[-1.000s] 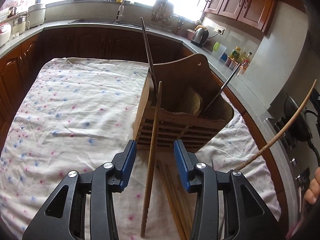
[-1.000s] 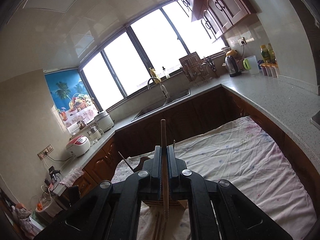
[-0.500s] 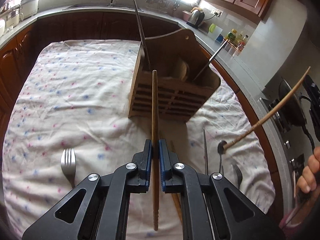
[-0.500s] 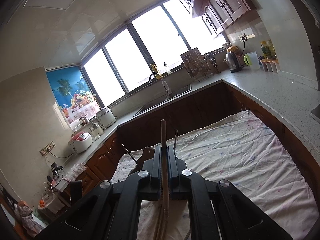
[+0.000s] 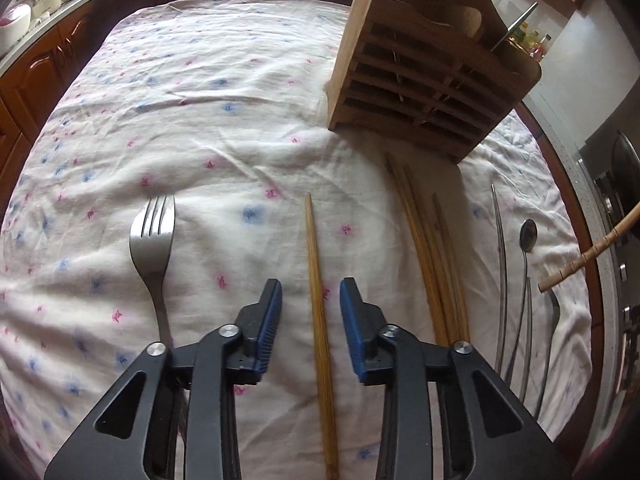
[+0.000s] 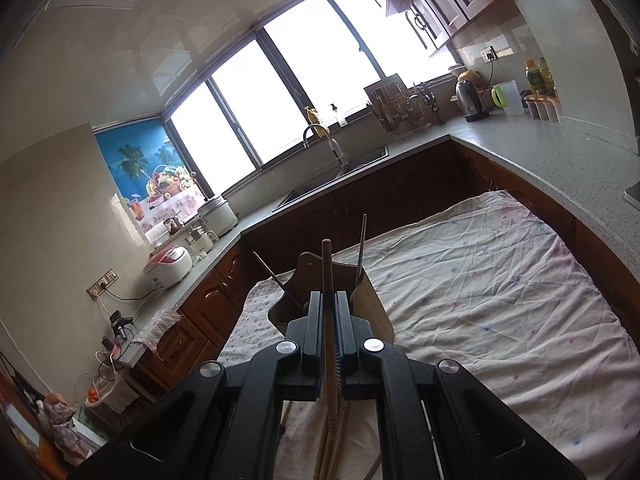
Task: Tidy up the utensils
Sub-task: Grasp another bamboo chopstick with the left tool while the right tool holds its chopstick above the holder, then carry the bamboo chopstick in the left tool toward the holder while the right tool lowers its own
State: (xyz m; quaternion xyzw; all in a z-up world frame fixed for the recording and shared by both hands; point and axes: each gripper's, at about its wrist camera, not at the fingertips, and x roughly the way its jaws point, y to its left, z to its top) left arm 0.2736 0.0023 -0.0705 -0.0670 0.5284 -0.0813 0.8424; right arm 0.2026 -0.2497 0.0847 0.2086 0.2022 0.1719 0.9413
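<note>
My left gripper (image 5: 311, 284) hangs low over the floral cloth (image 5: 224, 128) with its jaws opening. A wooden chopstick (image 5: 316, 264) lies on the cloth between the blue pads (image 5: 269, 320), which do not touch it. A steel fork (image 5: 154, 240) lies to its left and several more chopsticks (image 5: 424, 248) to its right. The slatted wooden utensil holder (image 5: 420, 80) stands beyond. My right gripper (image 6: 329, 296) is shut on a bamboo chopstick (image 6: 327, 268), held in the air near the holder (image 6: 372, 312); that stick's end (image 5: 592, 252) shows at the right of the left wrist view.
A spoon (image 5: 528, 236) and other steel utensils (image 5: 500, 240) lie near the cloth's right edge. Metal handles (image 6: 362, 240) stick up from the holder. Wooden cabinets and a grey counter (image 6: 560, 152) with a sink, kettle and bottles ring the table.
The left gripper closed on the chopstick, sank toward the cloth and tilted down, then let go; the stick now lies flat. The right gripper drifted a little, still holding its chopstick.
</note>
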